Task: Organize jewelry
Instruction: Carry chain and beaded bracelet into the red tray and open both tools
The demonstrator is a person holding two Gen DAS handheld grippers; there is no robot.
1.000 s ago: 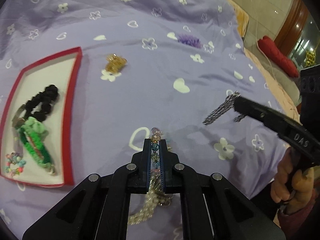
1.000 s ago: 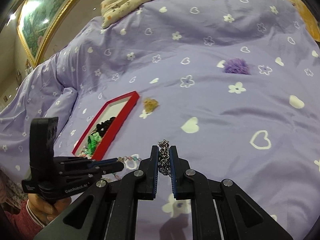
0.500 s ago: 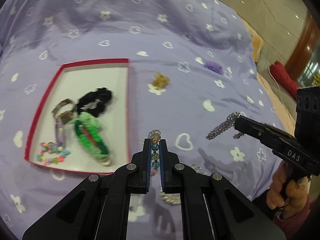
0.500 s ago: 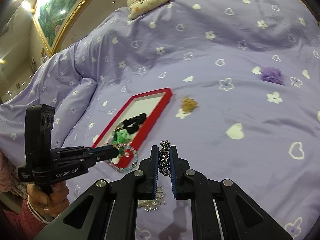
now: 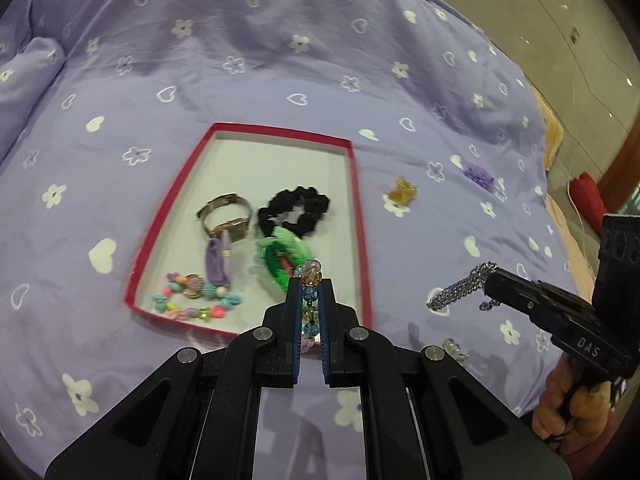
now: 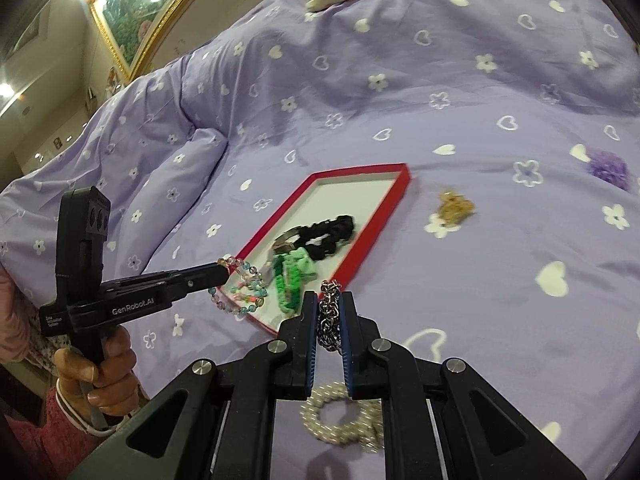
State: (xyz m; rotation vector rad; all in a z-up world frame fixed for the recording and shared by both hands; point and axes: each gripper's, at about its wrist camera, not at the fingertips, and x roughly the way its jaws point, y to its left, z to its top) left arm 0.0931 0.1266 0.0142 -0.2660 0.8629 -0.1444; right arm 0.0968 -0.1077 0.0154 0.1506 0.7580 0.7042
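Observation:
My left gripper (image 5: 310, 286) is shut on a bracelet of clear coloured beads (image 5: 310, 274); it hangs above the near end of the red-rimmed white tray (image 5: 280, 133), as the right wrist view shows (image 6: 238, 286). My right gripper (image 6: 330, 300) is shut on a silver chain (image 6: 330, 318), held above the bedspread right of the tray; it also shows in the left wrist view (image 5: 460, 288). The tray (image 6: 360, 170) holds a black scrunchie (image 5: 296, 210), a green band (image 5: 286, 258), a watch (image 5: 228, 218), a purple piece (image 5: 218, 260) and a pastel bead bracelet (image 5: 196, 300).
On the purple bedspread lie a gold clip (image 5: 402, 192), a purple scrunchie (image 5: 478, 174) and a pearl bracelet (image 6: 340, 420) under my right gripper. A small sparkly piece (image 5: 454, 348) lies near the front. The bed's right edge (image 5: 552, 136) drops to the floor.
My left gripper lifted the beaded bracelet off the bedspread and carried it left to above the tray's near end. My right gripper kept hold of the chain and rose a little.

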